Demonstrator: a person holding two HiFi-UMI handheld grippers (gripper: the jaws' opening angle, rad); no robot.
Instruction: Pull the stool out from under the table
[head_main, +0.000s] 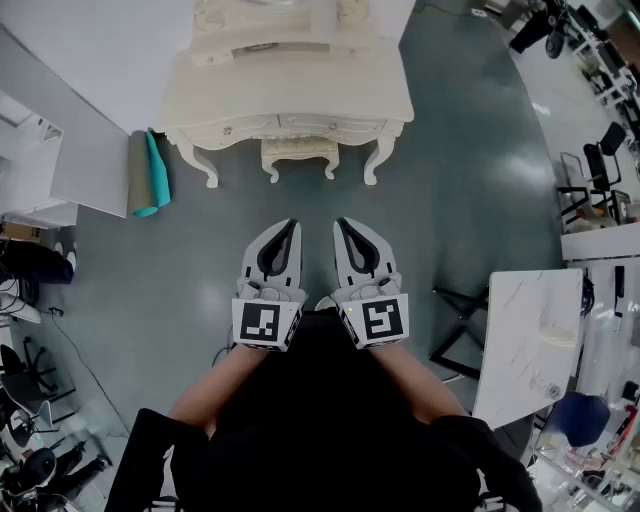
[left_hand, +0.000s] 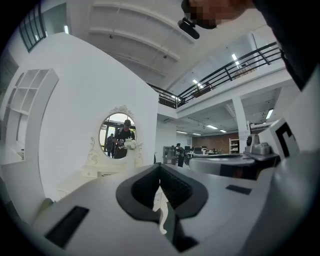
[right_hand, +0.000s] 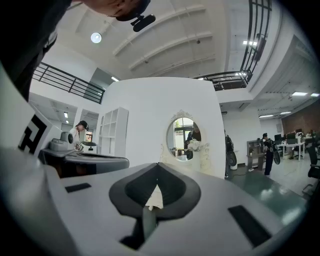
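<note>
Two tools, the left hand-held gripper (head_main: 292, 225) and the right hand-held gripper (head_main: 341, 224), sit side by side, jaws closed and empty; the stool (head_main: 300, 152) stands tucked under the white table (head_main: 340, 95), well ahead of both tips, untouched.

I see the stool (head_main: 300, 154), cream-white with curved carved legs. It stands upright, pushed under the table (head_main: 330, 85) between its two front legs, and only its near edge shows. The table has the same cream colour and stands far, in the middle.
</note>
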